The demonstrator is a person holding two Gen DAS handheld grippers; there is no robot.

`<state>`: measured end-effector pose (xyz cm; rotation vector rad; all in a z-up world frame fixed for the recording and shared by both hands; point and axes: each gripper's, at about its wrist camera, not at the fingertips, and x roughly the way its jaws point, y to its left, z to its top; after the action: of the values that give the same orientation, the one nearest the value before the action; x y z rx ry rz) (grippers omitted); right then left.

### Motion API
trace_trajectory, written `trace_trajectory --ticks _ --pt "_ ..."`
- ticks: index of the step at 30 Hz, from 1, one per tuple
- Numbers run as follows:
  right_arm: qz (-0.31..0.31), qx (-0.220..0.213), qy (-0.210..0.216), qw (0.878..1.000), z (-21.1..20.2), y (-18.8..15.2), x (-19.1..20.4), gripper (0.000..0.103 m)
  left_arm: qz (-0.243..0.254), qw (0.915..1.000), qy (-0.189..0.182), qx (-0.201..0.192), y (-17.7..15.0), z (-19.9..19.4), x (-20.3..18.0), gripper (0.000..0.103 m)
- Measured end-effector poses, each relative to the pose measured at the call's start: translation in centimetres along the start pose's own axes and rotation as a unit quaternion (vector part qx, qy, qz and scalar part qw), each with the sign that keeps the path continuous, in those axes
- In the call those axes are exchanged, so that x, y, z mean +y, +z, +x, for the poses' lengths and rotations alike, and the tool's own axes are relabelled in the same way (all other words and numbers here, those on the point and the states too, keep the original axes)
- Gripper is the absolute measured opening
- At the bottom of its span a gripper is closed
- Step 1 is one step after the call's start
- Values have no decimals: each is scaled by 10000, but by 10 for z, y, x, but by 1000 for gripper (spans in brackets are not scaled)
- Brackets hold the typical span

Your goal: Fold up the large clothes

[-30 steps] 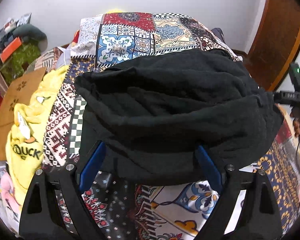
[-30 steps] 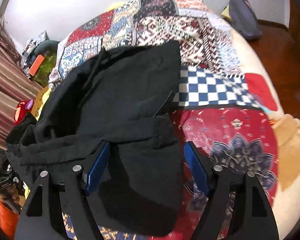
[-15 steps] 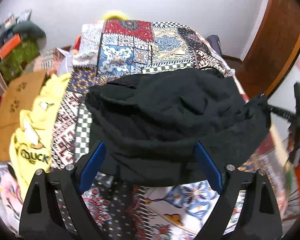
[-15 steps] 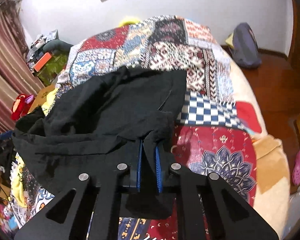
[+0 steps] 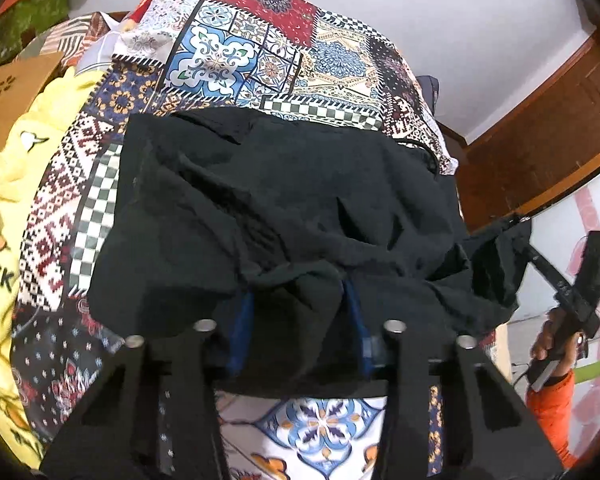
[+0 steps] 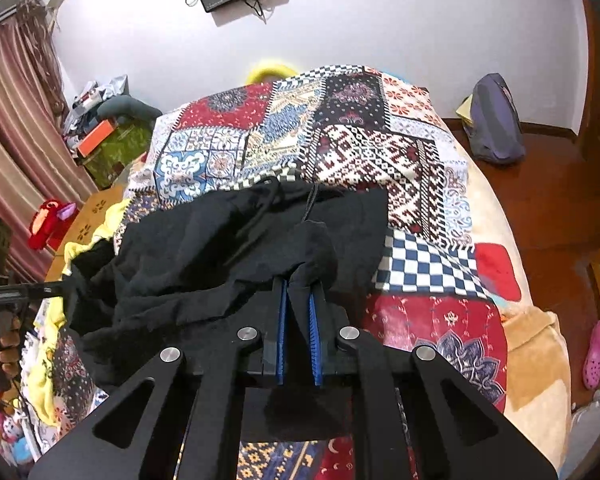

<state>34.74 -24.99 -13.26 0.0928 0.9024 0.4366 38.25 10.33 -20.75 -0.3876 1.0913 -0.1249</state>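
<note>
Black garment (image 5: pixel 284 200) lies on the bed (image 5: pixel 220 56), draped over the patchwork quilt (image 6: pixel 360 148). Long axis runs roughly left-right across the near part of the bed; the far edge lies flat on the quilt, the near edge is lifted toward both cameras. Which end is the waist or the collar, can't tell. A thin cord (image 6: pixel 268 200) trails off the far edge in the right wrist view.

Look: plain black, thick soft fabric, heavily creased and bunched, several overlapping layers, no print visible.

Left gripper (image 5: pixel 300 316): blue pads partly closed with a fold of the garment's near hem bunched between them; pads mostly buried in cloth, looks clamped on it. Right gripper (image 6: pixel 298 312): pads nearly together, pinching a narrow pleat of the same garment, with cloth hanging below the fingers.

Yellow shirt (image 5: pixel 4 208) with black lettering sits at the bed's left side, next to the garment; whether they touch, can't tell. Purple backpack (image 6: pixel 496 120) is on the floor by the far wall, well apart.
</note>
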Motion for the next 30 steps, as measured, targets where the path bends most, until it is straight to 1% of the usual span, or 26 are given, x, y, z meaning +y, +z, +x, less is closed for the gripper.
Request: trace_trajectory --ticks 2,4,6,8,11,14,17,20,22,23,24,27,28,29,30 --pt "-64 -87 -6 9999 -2 8 4 8 118 9998 154 -59 5 2 -5 24" --pt "-86 -228 18 9997 -7 18 6 7 229 9988 380 -222 14 -2 -11 17" --pt "-122 -391 45 9992 -13 31 7 7 344 9973 507 -393 23 -9 -13 15" --pt "-189 -560 -24 9982 -16 44 9 7 442 9958 607 -516 31 -11 -13 13" --pt "-206 -591 -154 9979 -4 57 4 7 403 9955 636 -574 45 -2 -10 13" --pt "-37 -381 -322 9987 28 60 -9 7 376 9941 790 -635 54 22 -10 13" --pt "260 -2 -398 9989 66 54 -25 7 554 9907 1081 -619 56 49 -15 16" --pt "418 517 -455 9967 102 40 -37 7 839 9846 1417 -586 53 72 -20 20" --pt "364 768 -519 9950 115 30 -39 10 851 9842 1452 -549 54 79 -18 21" --pt "306 789 -571 9948 115 29 -38 10 845 9843 1452 -539 54 80 -17 22" --pt "218 764 -646 9947 111 29 -36 15 830 9849 1429 -525 55 80 -15 23" --pt "-27 767 -1005 9920 84 34 -27 18 862 9863 1324 -474 55 79 -12 26" --pt "-56 759 -1068 9914 72 36 -23 22 922 9857 1325 -484 54 78 -13 28" --pt "-83 706 -1053 9919 61 37 -19 24 984 9849 1333 -496 54 77 -14 28" --pt "-143 612 -969 9933 49 39 -13 30 1067 9833 1365 -548 51 73 -16 29"
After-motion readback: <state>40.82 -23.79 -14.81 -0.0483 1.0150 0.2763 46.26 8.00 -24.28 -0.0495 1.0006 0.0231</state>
